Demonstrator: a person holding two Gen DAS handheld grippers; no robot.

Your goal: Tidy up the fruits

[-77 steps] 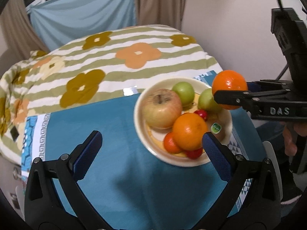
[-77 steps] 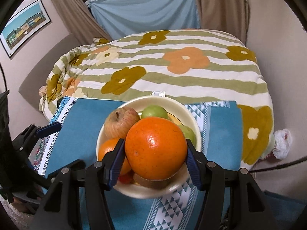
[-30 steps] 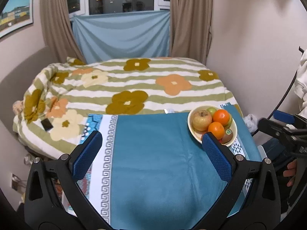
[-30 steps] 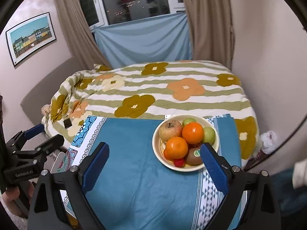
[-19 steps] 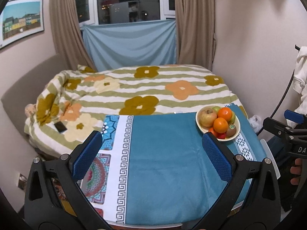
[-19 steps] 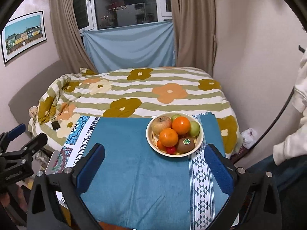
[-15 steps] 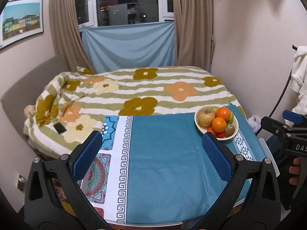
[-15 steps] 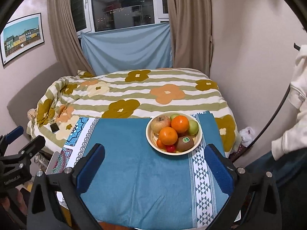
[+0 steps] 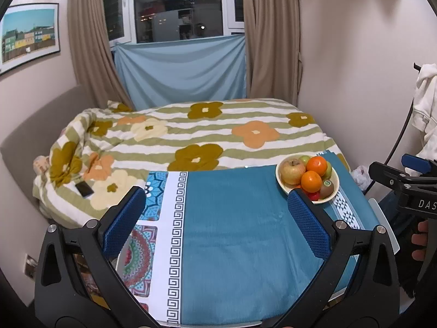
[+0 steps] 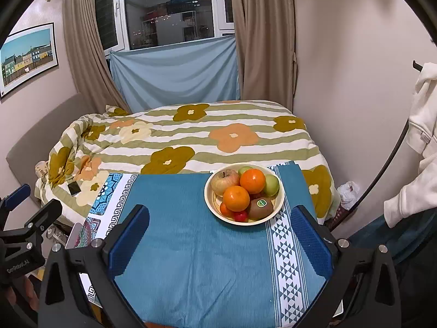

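Altogether, two oranges [image 10: 252, 181], one apple [image 10: 225, 181], one kiwi [image 10: 260, 207] fill bowl [image 10: 278, 205]; both grippers' fingers [image 10: 128, 237] wide, empty.

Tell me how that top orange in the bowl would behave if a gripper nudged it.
The top orange sits piled on other fruit in the bowl, so it would probably roll off. Round and glossy, it may slip between pads. It looks firm, unlikely to bruise.

Small red fruit [image 10: 240, 215] — half buried under oranges [image 10: 236, 198] — unidentifiable.
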